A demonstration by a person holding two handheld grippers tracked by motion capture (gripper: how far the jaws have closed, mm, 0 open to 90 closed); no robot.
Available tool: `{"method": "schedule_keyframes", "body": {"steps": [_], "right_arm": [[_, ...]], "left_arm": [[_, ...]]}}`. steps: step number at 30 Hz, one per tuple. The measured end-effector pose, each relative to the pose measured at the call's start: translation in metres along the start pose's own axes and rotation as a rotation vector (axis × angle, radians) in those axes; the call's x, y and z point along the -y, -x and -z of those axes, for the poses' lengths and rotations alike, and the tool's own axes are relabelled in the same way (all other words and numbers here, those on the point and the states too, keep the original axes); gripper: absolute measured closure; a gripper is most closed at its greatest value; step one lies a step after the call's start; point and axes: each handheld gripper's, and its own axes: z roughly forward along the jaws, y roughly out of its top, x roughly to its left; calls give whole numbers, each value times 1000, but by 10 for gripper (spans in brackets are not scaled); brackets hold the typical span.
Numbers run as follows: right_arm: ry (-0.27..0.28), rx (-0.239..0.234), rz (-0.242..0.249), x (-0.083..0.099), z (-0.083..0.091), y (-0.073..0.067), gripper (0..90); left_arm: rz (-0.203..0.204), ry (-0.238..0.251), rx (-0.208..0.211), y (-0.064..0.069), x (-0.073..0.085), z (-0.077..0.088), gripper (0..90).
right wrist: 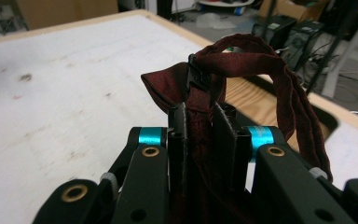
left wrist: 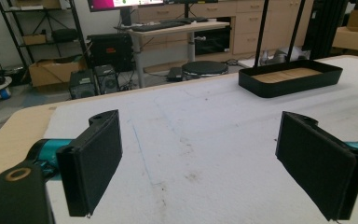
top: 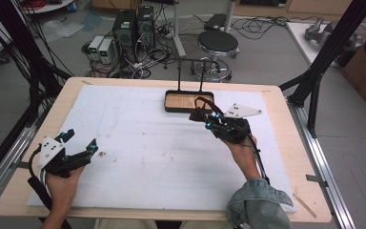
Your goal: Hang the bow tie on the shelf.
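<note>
My right gripper (top: 208, 122) is shut on a dark red bow tie (right wrist: 200, 88), whose strap (right wrist: 289, 98) loops up and over to the right of the jaws. In the high view the bow tie (top: 201, 112) hangs just in front of a black tray (top: 189, 109) with a wooden bottom. A thin black stand (top: 190, 60) rises from the tray's far side. My left gripper (top: 82, 144) rests low at the table's left, open, with nothing between its two black pads (left wrist: 93, 161). The tray (left wrist: 261, 87) lies far ahead and to the right of it.
A white foam sheet (top: 147, 152) covers most of the wooden table (top: 286, 114). Small dark specks (top: 102, 153) lie on the sheet near the left gripper. Beyond the table stand a black stool (top: 218, 44), computer towers (top: 125, 29) and tangled cables on the floor.
</note>
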Motion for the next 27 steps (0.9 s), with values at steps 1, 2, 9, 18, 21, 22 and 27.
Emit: {"method": "schedule_keyframes", "body": {"steps": [1, 2, 9, 18, 21, 22, 27], "right_arm": [[0, 0, 0, 0, 0, 0, 754], [13, 19, -6, -3, 3, 4, 754], [30, 55, -17, -8, 6, 16, 755], [29, 85, -2, -16, 4, 24, 755], [37, 92, -3, -17, 5, 26, 755], [36, 96, -8, -18, 5, 29, 755], [40, 106, -5, -22, 5, 33, 755]], "left_arm": [[-1, 0, -1, 0, 0, 0, 148], [0, -1, -2, 0, 0, 0, 148], [0, -3, -3, 0, 0, 0, 148], [-4, -3, 2, 0, 0, 0, 148], [-4, -5, 3, 0, 0, 0, 148], [-4, -6, 5, 0, 0, 0, 148], [-5, -4, 5, 1, 0, 0, 148]]}}
